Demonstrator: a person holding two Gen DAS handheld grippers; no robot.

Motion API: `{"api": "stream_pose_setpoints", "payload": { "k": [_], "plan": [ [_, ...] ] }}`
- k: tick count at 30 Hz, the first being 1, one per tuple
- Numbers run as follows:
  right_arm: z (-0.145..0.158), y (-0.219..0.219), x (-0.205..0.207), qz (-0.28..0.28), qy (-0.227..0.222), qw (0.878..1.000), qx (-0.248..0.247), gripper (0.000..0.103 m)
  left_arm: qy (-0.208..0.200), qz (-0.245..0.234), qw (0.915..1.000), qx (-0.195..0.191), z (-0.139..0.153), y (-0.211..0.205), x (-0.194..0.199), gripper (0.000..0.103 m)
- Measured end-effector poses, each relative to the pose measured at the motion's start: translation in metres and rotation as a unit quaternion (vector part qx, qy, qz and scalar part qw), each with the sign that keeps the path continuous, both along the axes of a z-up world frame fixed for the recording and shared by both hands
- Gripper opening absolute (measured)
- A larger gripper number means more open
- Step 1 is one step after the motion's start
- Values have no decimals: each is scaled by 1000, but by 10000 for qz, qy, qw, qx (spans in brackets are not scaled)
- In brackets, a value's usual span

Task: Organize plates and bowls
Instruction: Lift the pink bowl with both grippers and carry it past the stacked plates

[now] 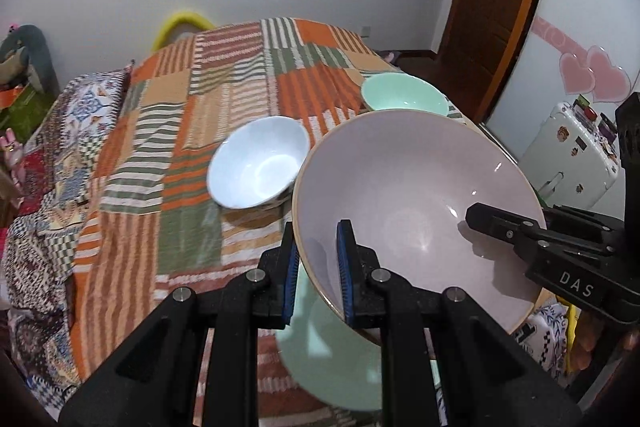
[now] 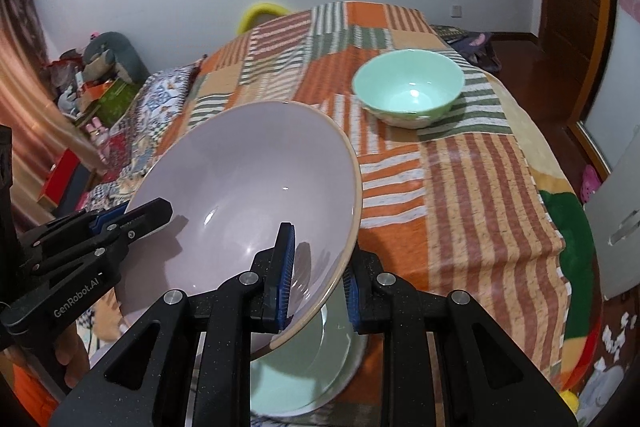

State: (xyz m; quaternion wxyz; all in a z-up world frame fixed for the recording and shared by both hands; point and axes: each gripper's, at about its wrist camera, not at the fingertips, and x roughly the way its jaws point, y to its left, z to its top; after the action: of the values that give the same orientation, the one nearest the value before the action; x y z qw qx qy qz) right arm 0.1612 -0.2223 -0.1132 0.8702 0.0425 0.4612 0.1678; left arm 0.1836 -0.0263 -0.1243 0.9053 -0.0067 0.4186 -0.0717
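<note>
left wrist: left gripper [image 1: 317, 267] clamped on near rim of lilac plate [image 1: 416, 203], held tilted over green plate [image 1: 332, 359]. right wrist: right gripper [image 2: 316, 275] pinching opposite rim [image 2: 352, 227]; uneven lift btwn grippers could slip plate, crack green one.

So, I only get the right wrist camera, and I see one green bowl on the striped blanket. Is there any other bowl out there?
Observer: Yes, a light blue bowl stands on the blanket; the tilted lilac plate hides it from you.
Operator: Anything in it?
Observer: No, it's upright and empty.
Operator: Is it touching the green one?
Observer: No, the green bowl stands apart, farther back.
</note>
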Motion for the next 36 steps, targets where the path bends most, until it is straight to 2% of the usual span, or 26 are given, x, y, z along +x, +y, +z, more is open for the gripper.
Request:
{"api": "stream_pose_setpoints", "payload": {
  "k": [9,18,29,36],
  "plan": [
    [6,37,-19,408,-115,9991,34,21,-154,378,9992,49,19,36,-40,18],
    [-3,70,-34,780,-44,9969,40,21,-96,722,9973,107,16,67,-66,18],
    [-22,113,-41,1255,189,9919,-65,21,131,1153,9931,163,-8,108,-86,18],
    [-43,139,-46,1482,447,9878,-194,21,382,1403,9894,10,-31,134,-92,18]
  ]
}}
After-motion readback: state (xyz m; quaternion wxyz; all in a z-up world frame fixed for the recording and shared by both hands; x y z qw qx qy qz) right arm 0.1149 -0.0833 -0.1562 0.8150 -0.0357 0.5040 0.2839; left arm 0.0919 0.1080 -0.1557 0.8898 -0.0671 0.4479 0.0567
